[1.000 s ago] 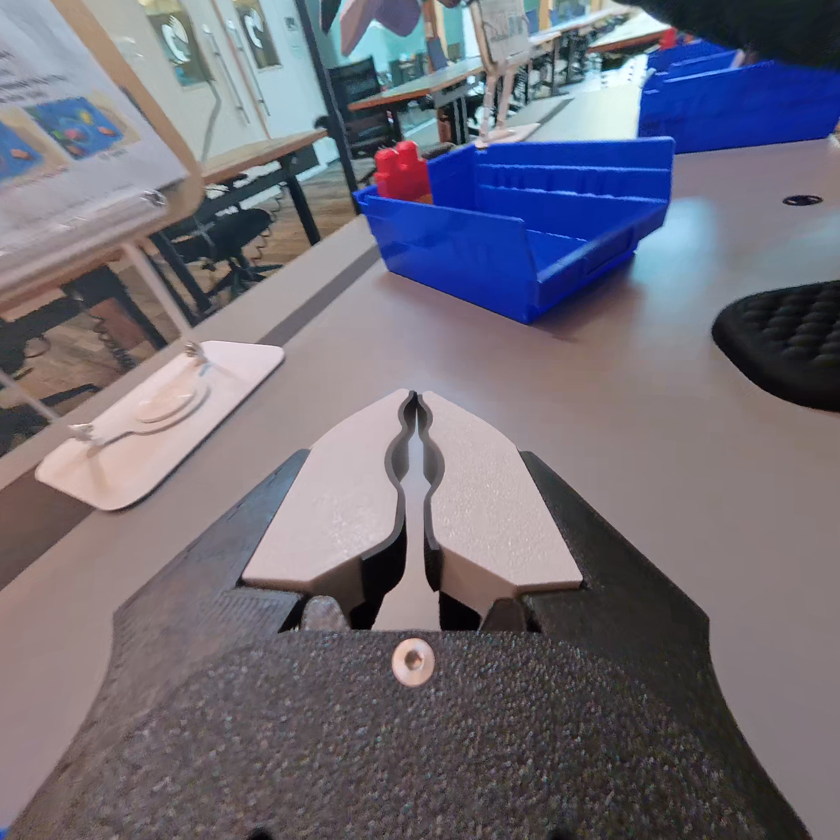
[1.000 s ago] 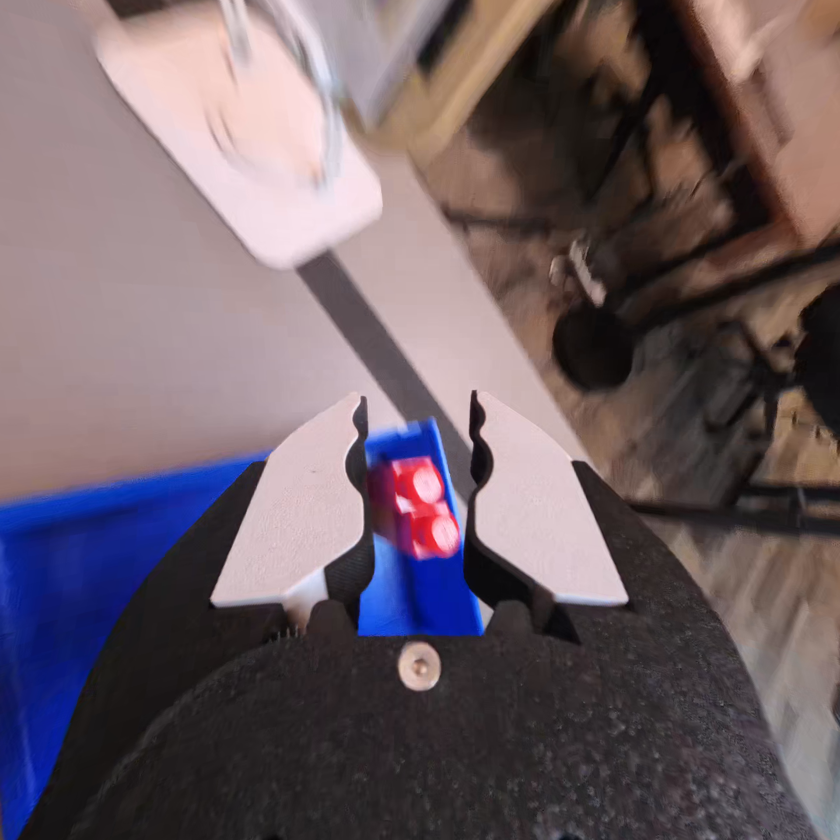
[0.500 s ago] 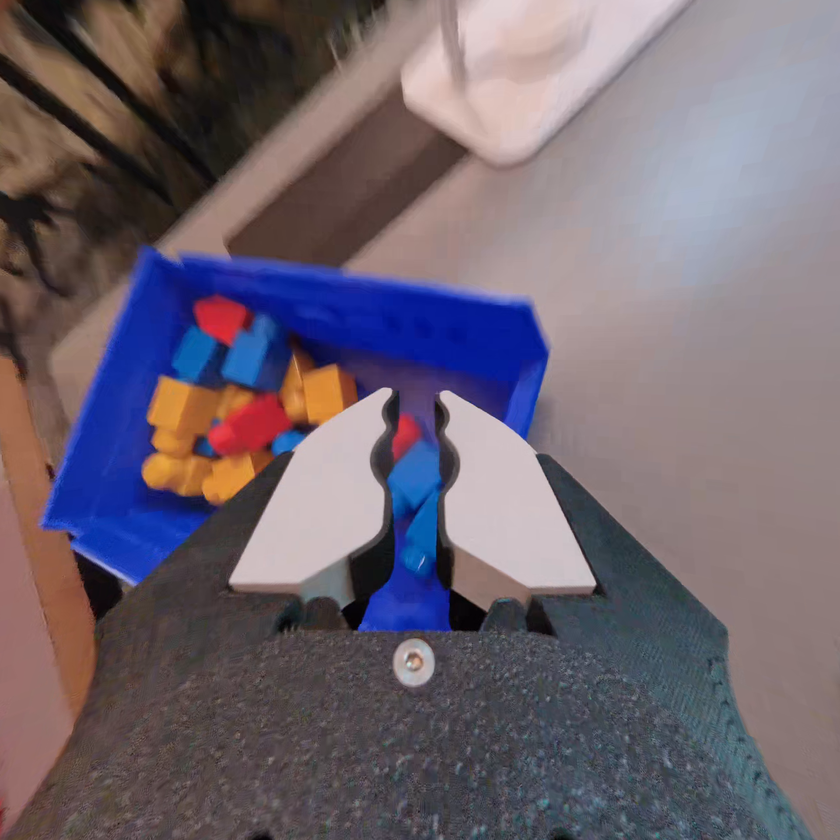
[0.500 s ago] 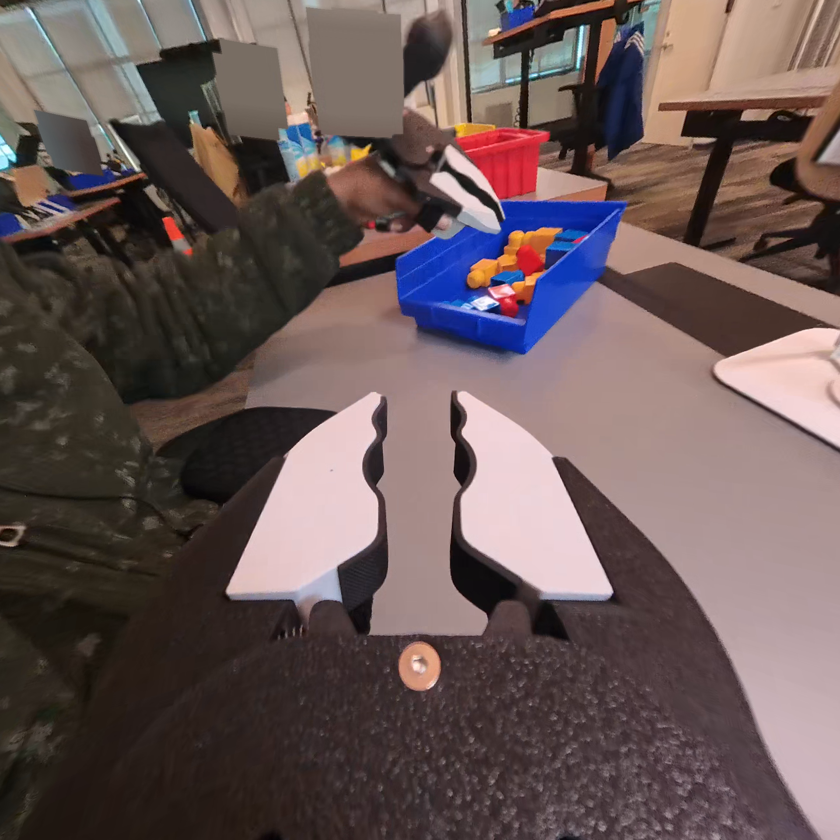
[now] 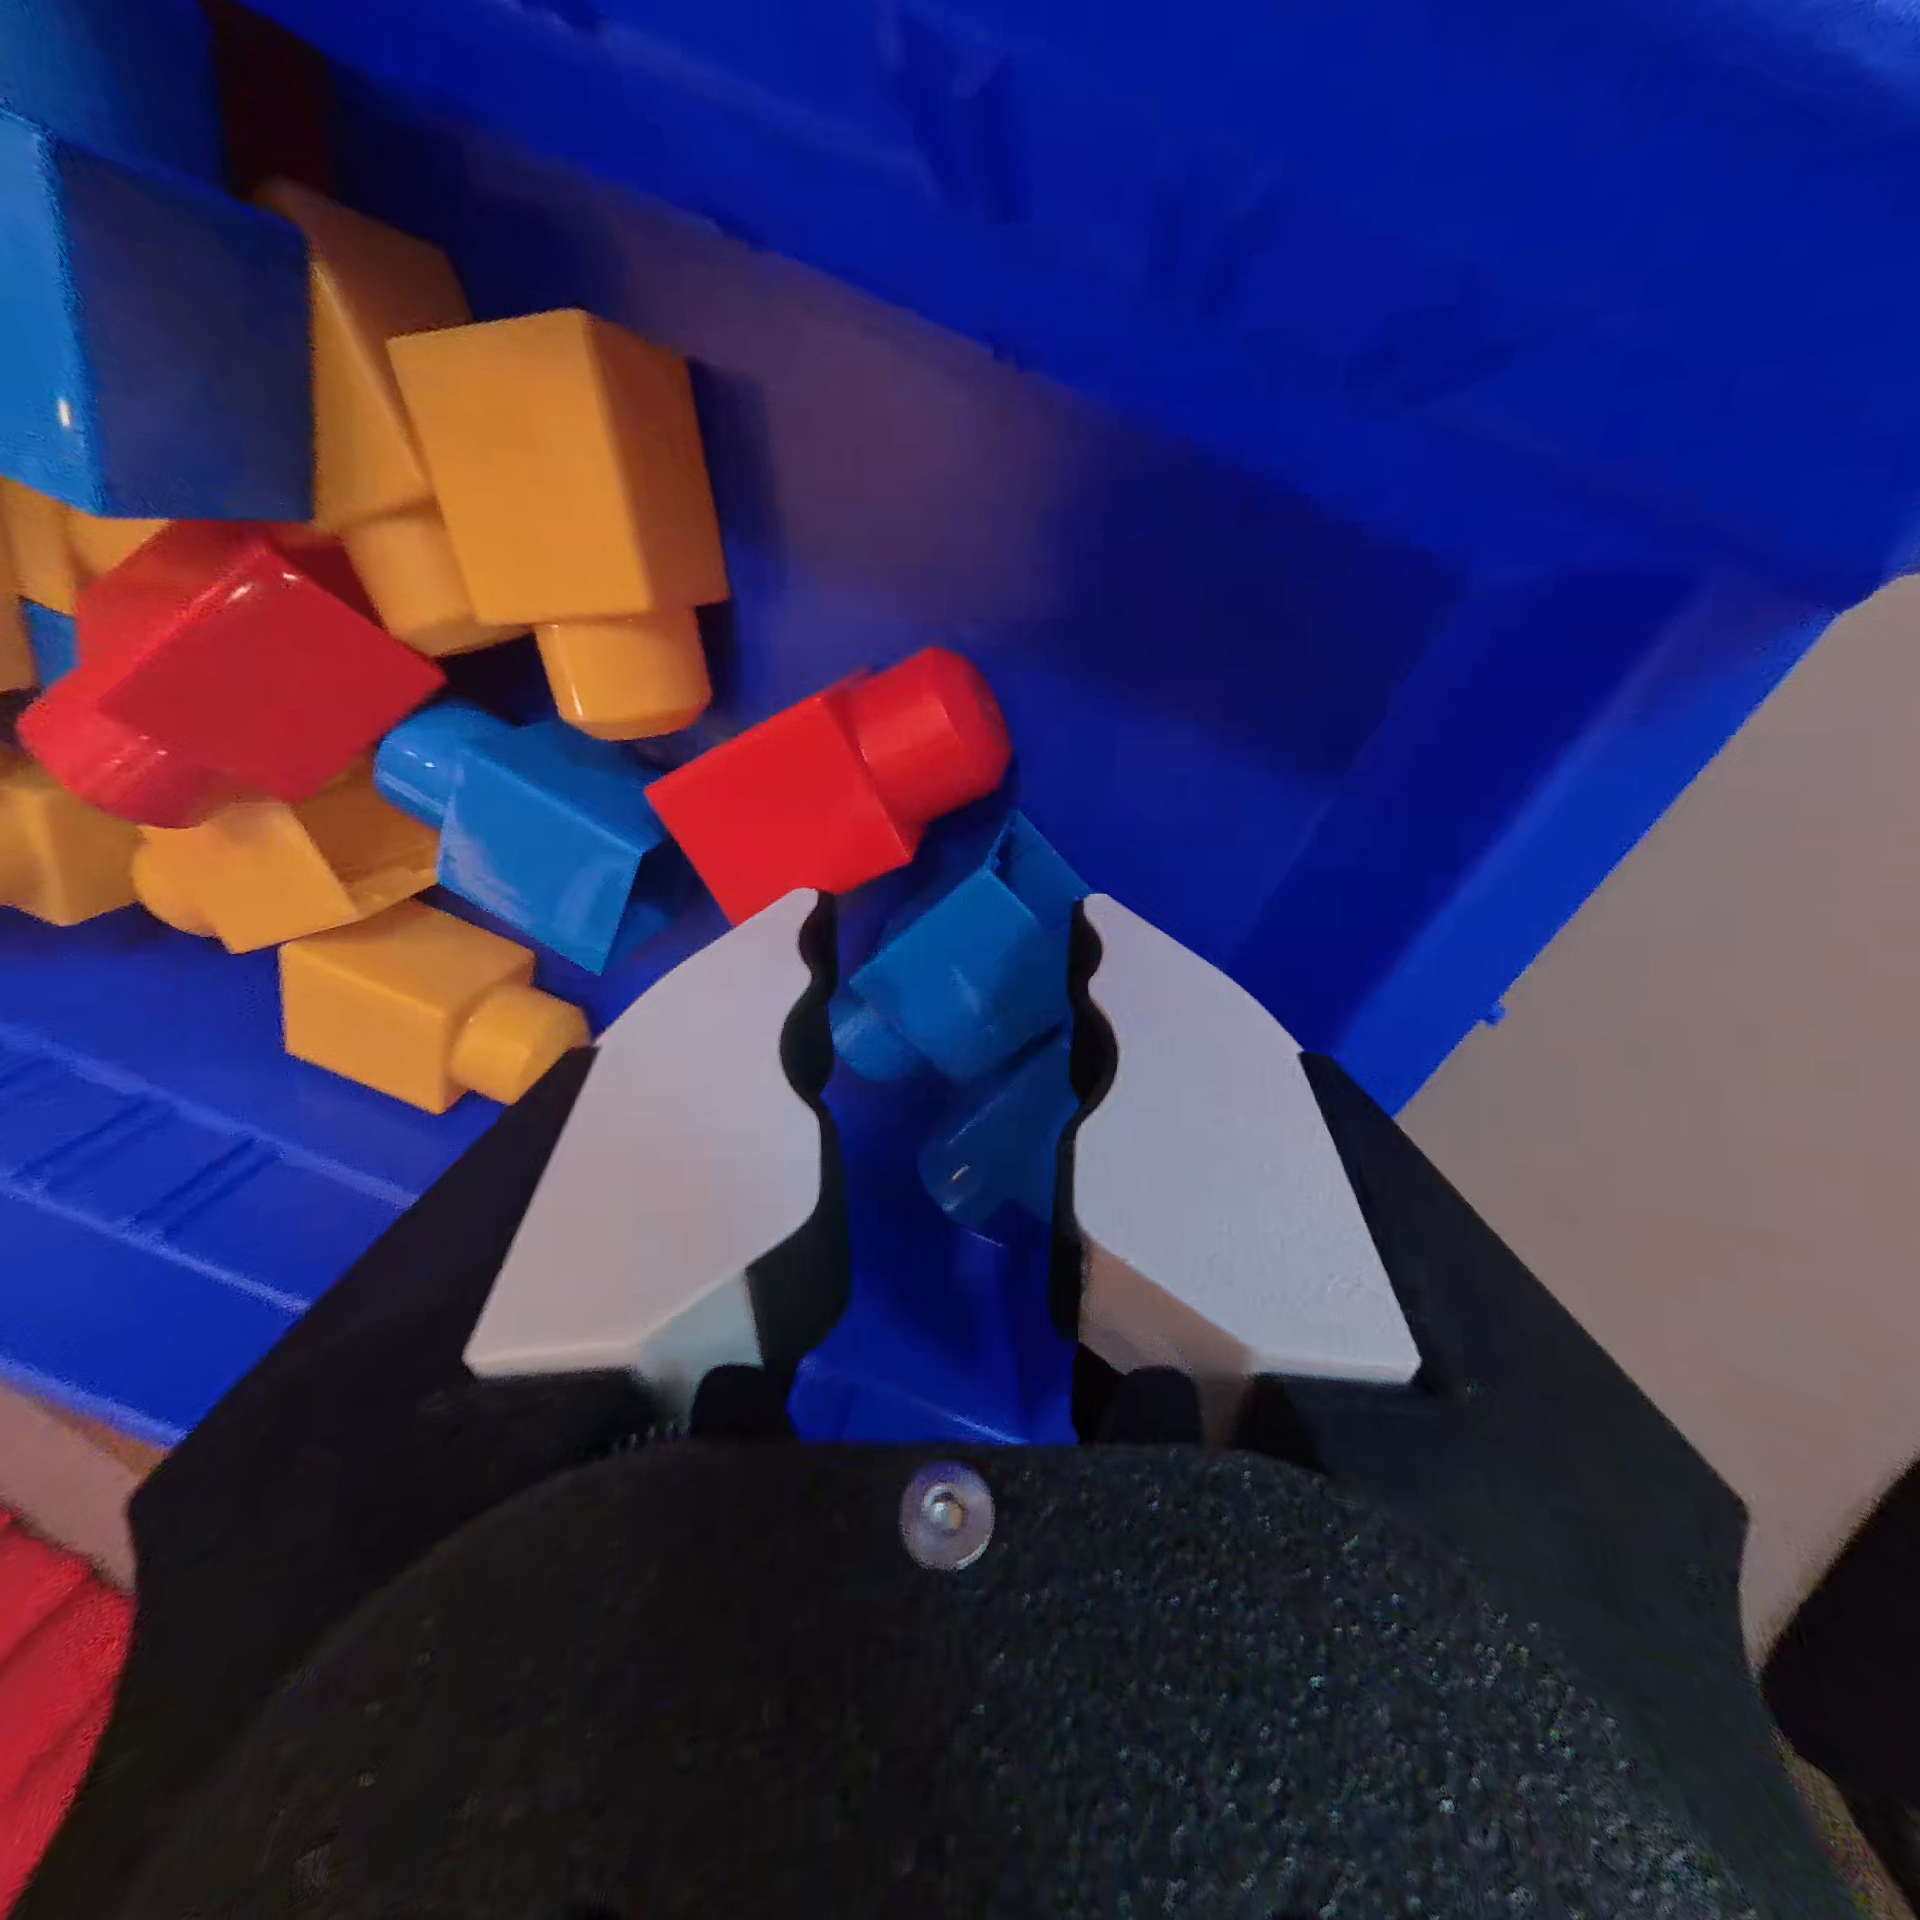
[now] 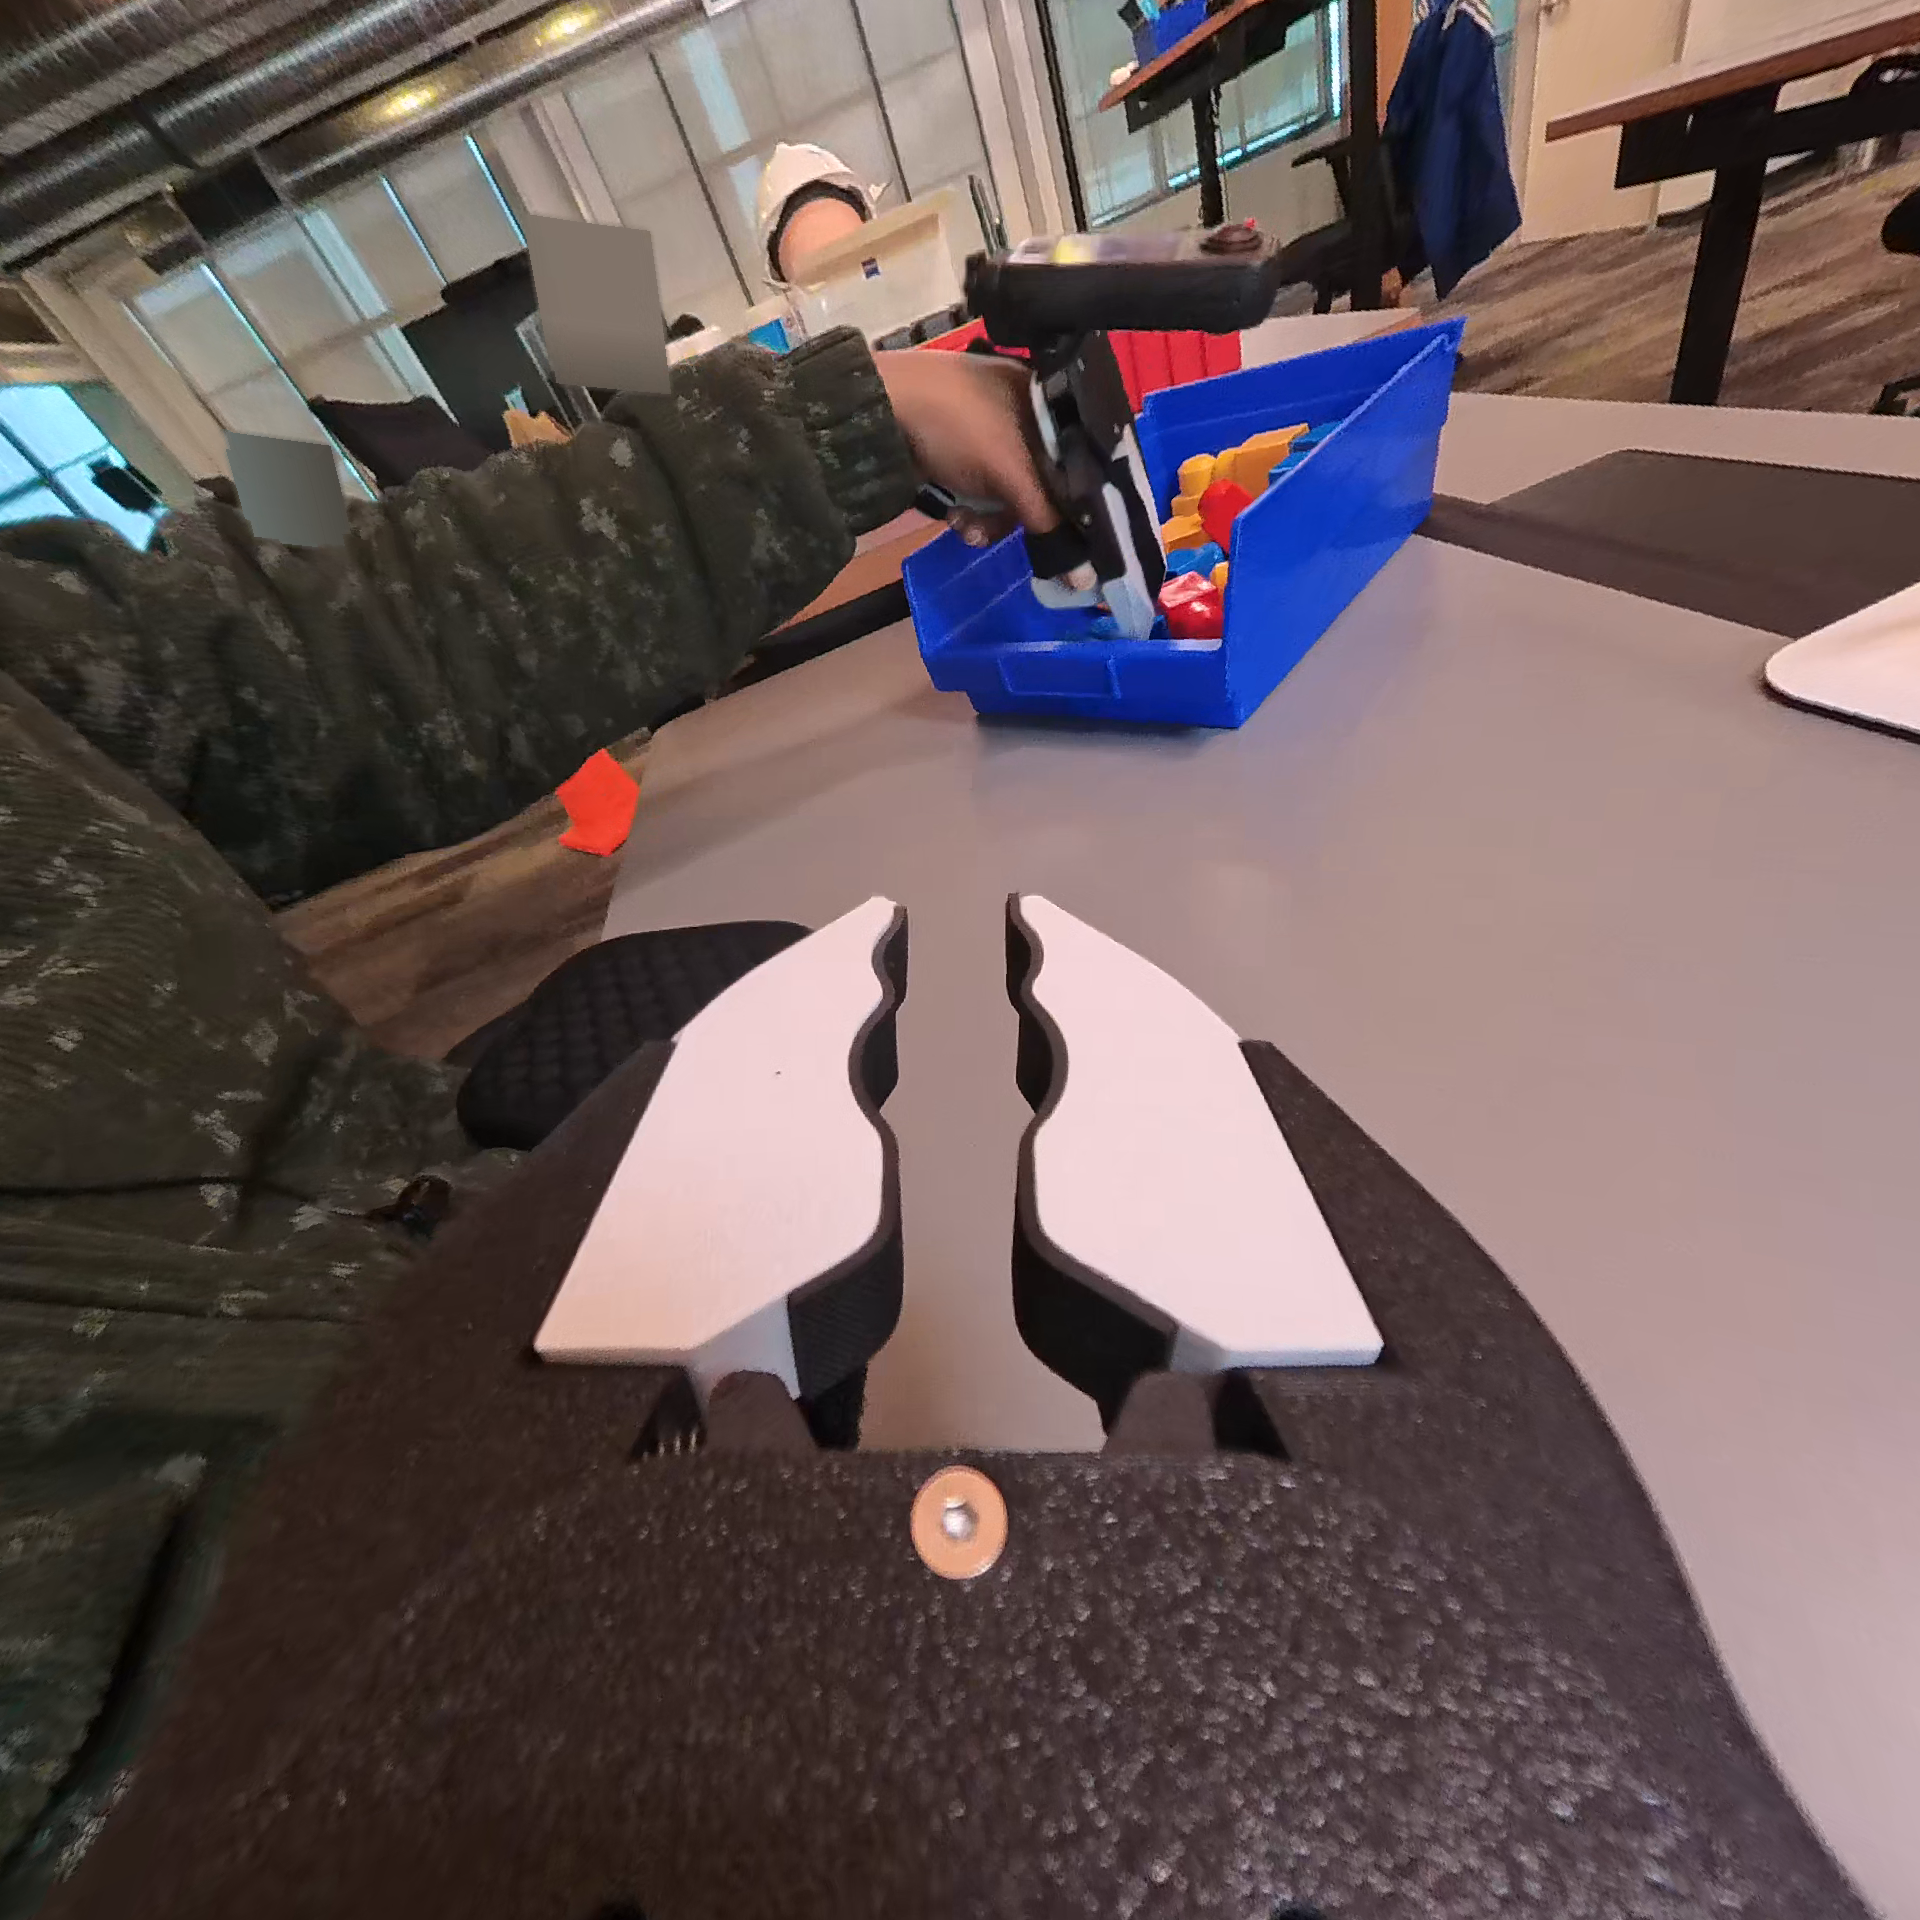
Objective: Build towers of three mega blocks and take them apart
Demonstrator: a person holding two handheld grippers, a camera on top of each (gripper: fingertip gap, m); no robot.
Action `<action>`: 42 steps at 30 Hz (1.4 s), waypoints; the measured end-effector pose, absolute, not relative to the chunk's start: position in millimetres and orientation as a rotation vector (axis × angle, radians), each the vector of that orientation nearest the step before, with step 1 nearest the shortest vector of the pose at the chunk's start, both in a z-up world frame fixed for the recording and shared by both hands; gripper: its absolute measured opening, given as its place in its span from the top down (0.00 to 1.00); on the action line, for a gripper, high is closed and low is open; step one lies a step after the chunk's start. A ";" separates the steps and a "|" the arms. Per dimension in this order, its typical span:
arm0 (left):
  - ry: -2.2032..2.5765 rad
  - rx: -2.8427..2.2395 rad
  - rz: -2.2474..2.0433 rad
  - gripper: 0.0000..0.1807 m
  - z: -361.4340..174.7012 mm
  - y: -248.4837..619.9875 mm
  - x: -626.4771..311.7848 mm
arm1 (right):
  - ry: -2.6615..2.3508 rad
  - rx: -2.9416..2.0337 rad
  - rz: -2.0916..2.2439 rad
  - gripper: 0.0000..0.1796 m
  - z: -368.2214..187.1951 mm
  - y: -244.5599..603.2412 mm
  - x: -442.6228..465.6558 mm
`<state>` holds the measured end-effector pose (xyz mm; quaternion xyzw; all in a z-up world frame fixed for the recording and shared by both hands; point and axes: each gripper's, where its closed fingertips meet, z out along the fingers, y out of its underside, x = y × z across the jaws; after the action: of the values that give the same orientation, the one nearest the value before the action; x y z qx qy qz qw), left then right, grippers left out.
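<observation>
My left gripper [image 5: 948, 909] is open and reaches down into the blue bin [image 5: 1351, 582]. A blue mega block [image 5: 956, 997] lies between its fingers, with a second blue block [image 5: 992, 1153] just below it. A red block [image 5: 831, 800] lies right past the fingertips. Several orange blocks [image 5: 551, 478], another red block [image 5: 229, 665] and more blue blocks are piled to the left. In the right wrist view the left gripper [image 6: 1117, 592] dips into the bin [image 6: 1320, 592]. My right gripper [image 6: 956, 914] is open and empty, low over the grey table [image 6: 1455, 935].
A black textured pad [image 6: 623, 997] lies at the table's near left edge. A white base plate [image 6: 1860, 665] sits at the right. A red bin [image 6: 1174, 358] stands behind the blue one. The person's green sleeve [image 6: 468, 623] stretches across the left. Across from one pair of fingers to the other is roughly 40 centimeters.
The left gripper has dropped from above the bin down into it and its jaws have widened around the blue block. The right gripper swung away from a bin, then stayed over the table.
</observation>
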<state>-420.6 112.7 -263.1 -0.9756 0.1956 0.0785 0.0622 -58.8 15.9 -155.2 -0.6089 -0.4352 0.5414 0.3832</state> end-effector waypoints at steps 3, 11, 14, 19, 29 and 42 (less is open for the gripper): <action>0.656 -2.984 0.386 0.84 -263.7 106.9 -427.4 | -1.127 -1.558 1.370 0.90 -158.9 14.6 -58.8; 0.817 -2.947 0.739 0.95 -266.2 98.4 -447.8 | -1.149 -1.545 1.321 0.91 -159.4 13.1 -56.4; 0.878 -2.857 0.886 0.96 -245.9 102.6 -456.1 | -1.144 -1.544 1.306 0.91 -159.1 14.8 -55.0; 0.784 -2.505 0.738 0.96 -167.9 123.8 -421.7 | -1.122 -1.525 1.271 0.92 -160.5 21.6 -53.7; 0.640 -1.532 -1.228 0.98 -63.0 30.3 -142.1 | -1.067 -1.310 1.116 0.71 -142.4 24.0 -71.6; 0.731 -1.543 -1.366 0.98 -136.5 21.7 -74.0 | -1.173 -1.351 1.308 0.81 -134.9 5.4 -63.2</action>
<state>-74.0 21.7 -136.5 -0.6268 0.2971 -0.5548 0.4593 -63.2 5.4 -134.9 -0.5455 -0.4735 0.5283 0.4463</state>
